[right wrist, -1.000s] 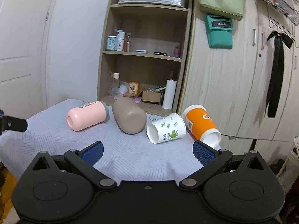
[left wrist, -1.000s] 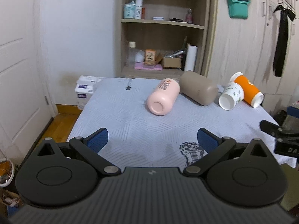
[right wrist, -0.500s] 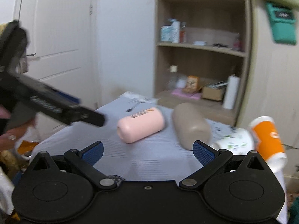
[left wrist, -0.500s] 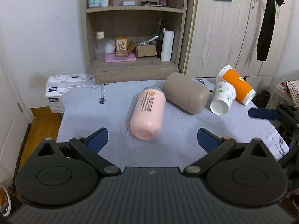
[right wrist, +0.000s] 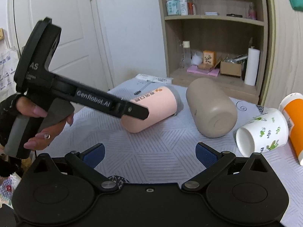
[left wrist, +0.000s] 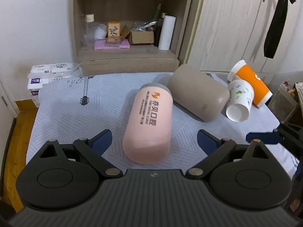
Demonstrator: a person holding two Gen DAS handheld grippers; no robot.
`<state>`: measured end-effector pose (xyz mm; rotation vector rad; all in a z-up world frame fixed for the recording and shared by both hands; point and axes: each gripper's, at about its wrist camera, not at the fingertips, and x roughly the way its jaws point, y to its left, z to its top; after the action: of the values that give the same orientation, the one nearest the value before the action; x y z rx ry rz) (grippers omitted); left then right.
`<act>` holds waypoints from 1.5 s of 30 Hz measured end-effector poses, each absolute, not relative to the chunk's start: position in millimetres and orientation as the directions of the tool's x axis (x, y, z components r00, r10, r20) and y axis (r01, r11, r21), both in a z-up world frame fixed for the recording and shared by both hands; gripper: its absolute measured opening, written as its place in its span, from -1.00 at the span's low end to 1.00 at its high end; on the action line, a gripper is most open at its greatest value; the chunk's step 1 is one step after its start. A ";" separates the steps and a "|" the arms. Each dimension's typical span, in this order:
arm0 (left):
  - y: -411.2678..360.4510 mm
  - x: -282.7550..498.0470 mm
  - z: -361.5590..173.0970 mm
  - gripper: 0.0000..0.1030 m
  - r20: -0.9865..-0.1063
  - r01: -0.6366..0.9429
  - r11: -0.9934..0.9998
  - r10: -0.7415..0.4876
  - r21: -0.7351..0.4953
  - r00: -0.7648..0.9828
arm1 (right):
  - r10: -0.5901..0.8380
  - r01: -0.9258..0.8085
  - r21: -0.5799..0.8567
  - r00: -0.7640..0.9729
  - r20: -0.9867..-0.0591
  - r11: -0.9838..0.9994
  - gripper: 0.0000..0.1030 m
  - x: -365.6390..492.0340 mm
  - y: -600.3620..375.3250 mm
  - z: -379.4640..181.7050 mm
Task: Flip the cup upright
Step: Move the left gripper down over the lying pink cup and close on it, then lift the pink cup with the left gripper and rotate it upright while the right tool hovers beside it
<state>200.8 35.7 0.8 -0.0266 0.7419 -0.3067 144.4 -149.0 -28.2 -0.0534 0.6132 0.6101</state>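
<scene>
Several cups lie on their sides on the table with the pale patterned cloth [left wrist: 62, 113]. A pink cup [left wrist: 149, 121] lies with its base toward my left gripper [left wrist: 153, 141], which is open with the cup's near end between its fingers, not touching. The pink cup also shows in the right wrist view [right wrist: 151, 109], with the left gripper's finger in front of it. To its right lie a taupe cup [left wrist: 197, 94], a white leaf-print paper cup [left wrist: 239, 100] and an orange paper cup [left wrist: 251, 83]. My right gripper [right wrist: 149, 154] is open and empty above the cloth.
A wooden shelf unit [left wrist: 125, 19] with boxes, bottles and a paper roll stands behind the table. Wardrobe doors [left wrist: 236, 28] are at the right. Tissue packs [left wrist: 49, 73] sit at the table's far left corner. A white door [right wrist: 62, 28] is at the left.
My left gripper has moved forward and down to the pink cup, which now lies between its fingers. My right gripper has swung left and now sees the left gripper close by.
</scene>
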 end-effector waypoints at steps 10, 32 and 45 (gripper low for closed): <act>41.5 217.7 -12.3 0.89 -0.681 0.244 0.957 -0.283 -0.156 0.676 | 0.536 -0.570 0.144 0.614 -0.580 0.809 1.00 159.7 -141.5 -42.3; 19.1 194.1 0.6 0.18 -0.807 0.177 0.964 -0.262 -0.197 0.529 | 0.563 -0.607 0.157 0.567 -0.601 0.779 1.00 156.1 -151.4 -41.8; -7.3 172.9 -13.4 0.18 -0.820 0.116 0.911 -0.407 -0.395 0.404 | 0.578 -0.615 0.177 0.548 -0.605 0.769 1.00 129.8 -170.8 -42.1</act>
<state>172.9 -7.3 -13.4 -0.2951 1.1106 -0.3360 129.8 -170.8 -42.1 -0.0578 0.6953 0.7065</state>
